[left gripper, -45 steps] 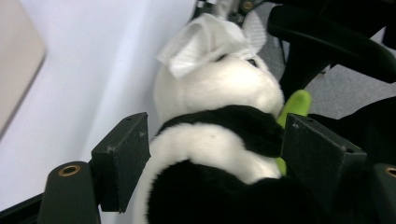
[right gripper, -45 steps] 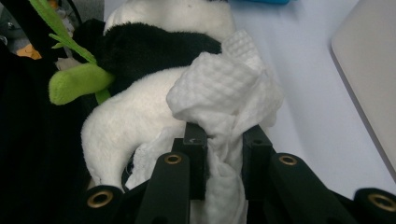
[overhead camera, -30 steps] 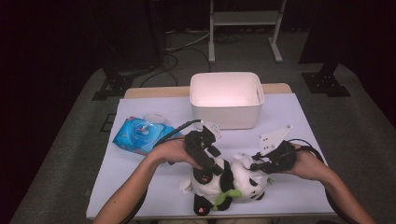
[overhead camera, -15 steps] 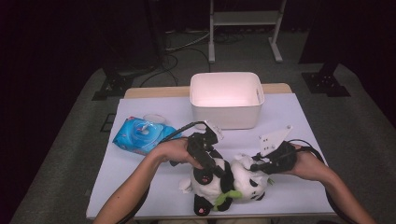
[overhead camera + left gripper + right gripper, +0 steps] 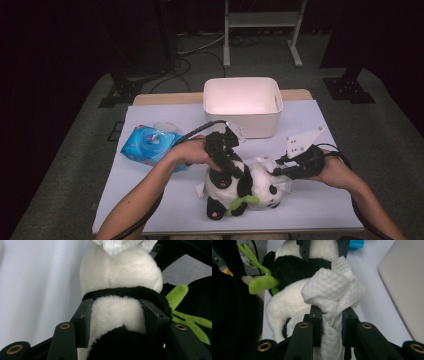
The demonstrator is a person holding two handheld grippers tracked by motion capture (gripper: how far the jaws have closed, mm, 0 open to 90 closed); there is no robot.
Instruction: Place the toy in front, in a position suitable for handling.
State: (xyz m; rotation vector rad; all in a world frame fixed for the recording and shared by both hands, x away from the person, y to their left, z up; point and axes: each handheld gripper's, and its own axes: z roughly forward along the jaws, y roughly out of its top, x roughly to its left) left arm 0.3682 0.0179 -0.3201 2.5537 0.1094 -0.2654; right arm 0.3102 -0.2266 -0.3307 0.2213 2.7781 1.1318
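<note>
A black-and-white panda plush point(image 5: 252, 186) with a green leaf point(image 5: 242, 201) lies near the table's front edge. My left gripper point(image 5: 227, 171) comes down on it from the left. In the left gripper view its jaws have just been closing, and the pads point(image 5: 85, 315) press both sides of the panda plush's point(image 5: 120, 272) white fur. From the right, my right gripper point(image 5: 278, 170) is shut on a crumpled white wipe point(image 5: 334, 285), which rests against the panda plush point(image 5: 284, 302). In the right gripper view the right gripper point(image 5: 331, 313) pinches the wipe's lower part, with the leaf point(image 5: 262, 283) at the left.
A white bin point(image 5: 242, 117) stands at the back middle of the white table point(image 5: 325, 200). A blue pack of wipes point(image 5: 150, 142) lies at the left, beside my left forearm. A metal stand point(image 5: 260, 20) is on the floor behind the table.
The left gripper's jaws have closed in on the panda, and that hand has shifted slightly. The right hand with the wipe has kept still.
</note>
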